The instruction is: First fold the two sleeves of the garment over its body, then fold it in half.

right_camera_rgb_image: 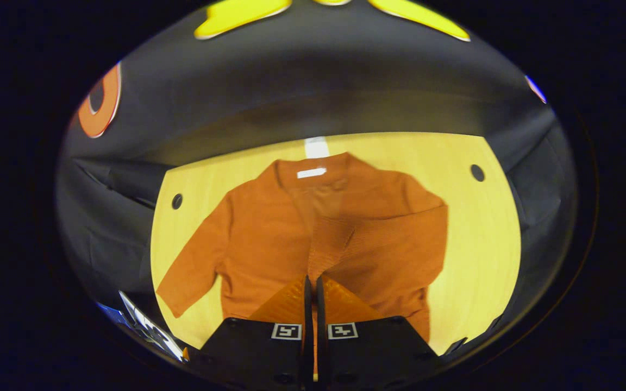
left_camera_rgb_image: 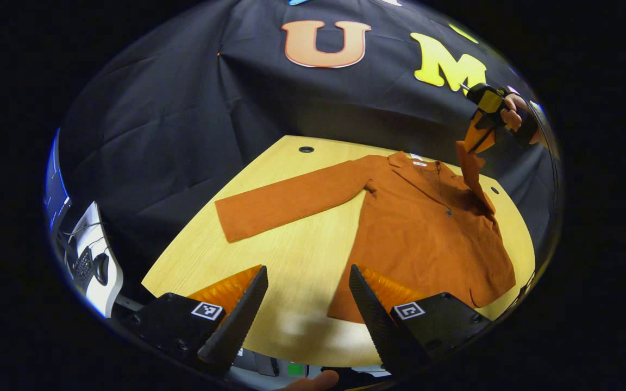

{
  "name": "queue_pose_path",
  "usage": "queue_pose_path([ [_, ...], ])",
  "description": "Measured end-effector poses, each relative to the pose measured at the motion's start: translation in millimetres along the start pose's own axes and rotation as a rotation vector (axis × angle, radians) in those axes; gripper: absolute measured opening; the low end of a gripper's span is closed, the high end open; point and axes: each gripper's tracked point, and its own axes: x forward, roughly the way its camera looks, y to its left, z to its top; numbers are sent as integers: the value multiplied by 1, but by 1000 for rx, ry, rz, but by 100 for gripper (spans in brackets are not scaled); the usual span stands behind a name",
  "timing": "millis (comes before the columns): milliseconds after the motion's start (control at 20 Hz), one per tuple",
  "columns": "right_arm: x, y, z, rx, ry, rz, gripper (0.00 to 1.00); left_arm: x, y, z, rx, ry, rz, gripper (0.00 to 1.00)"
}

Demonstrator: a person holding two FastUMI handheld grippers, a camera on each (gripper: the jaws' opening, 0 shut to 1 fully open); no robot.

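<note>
Garment [left_camera_rgb_image: 421,239] sleeve [right_camera_rgb_image: 326,239] pinched by right gripper [right_camera_rgb_image: 311,282], left gripper [left_camera_rgb_image: 307,293] agape

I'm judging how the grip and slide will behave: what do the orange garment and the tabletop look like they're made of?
The garment looks like a soft matte woven or brushed fabric: no sheen, and its lifted sleeve drapes limply from the right gripper. The tabletop looks like pale wood-grain laminate, smooth with faint streaks; solid wood can't be ruled out.
</note>
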Motion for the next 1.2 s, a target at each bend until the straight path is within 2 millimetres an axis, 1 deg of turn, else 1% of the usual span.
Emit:
queue_pose_path([
  [100, 15, 41, -14, -19, 30, 33, 3, 4, 15, -7, -19, 13, 9, 98],
  [150, 24, 64, -20, -21, 38, 56, 3, 5, 22, -12, -29, 23, 15, 98],
  [200, 36, 82, -24, -28, 42, 71, 3, 5, 27, -15, -44, 30, 18, 98],
  [300, 60, 108, -28, -48, 45, 76, 3, 7, 37, -21, -70, 34, 24, 100],
  [350, 72, 116, -28, -66, 44, 71, 3, 8, 42, -23, -78, 37, 29, 98],
  [450, 98, 126, -28, -78, 47, 46, 3, 7, 47, -29, -93, 49, 36, 98],
  [550, 114, 127, -25, -42, 47, 31, 4, 5, 54, -35, -102, 57, 44, 98],
  [650, 123, 129, -28, 14, 72, 39, 6, 4, 59, -39, -119, 67, 53, 98],
  [700, 126, 130, -28, 31, 82, 51, 7, 4, 59, -42, -132, 78, 52, 98],
  [800, 126, 131, -30, 70, 88, 78, 11, 6, 64, -43, -136, 92, 54, 98],
  [900, 118, 130, -27, 95, 85, 91, 15, 9, 67, -39, -130, 95, 60, 98],
  [950, 112, 132, -28, 96, 92, 110, 27, 11, 68, -35, -127, 94, 61, 98],
  [1000, 109, 135, -27, 87, 95, 134, 39, 14, 72, -31, -125, 92, 68, 98],
  [1050, 101, 136, -29, 71, 97, 147, 50, 17, 77, -26, -122, 93, 80, 98],
  [1100, 97, 134, -29, 54, 95, 149, 62, 21, 84, -20, -123, 94, 97, 98],
  [1150, 86, 131, -31, 39, 93, 152, 74, 27, 91, -14, -132, 103, 108, 98],
  [1200, 78, 129, -32, 23, 88, 160, 75, 34, 96, -6, -150, 113, 106, 98],
])
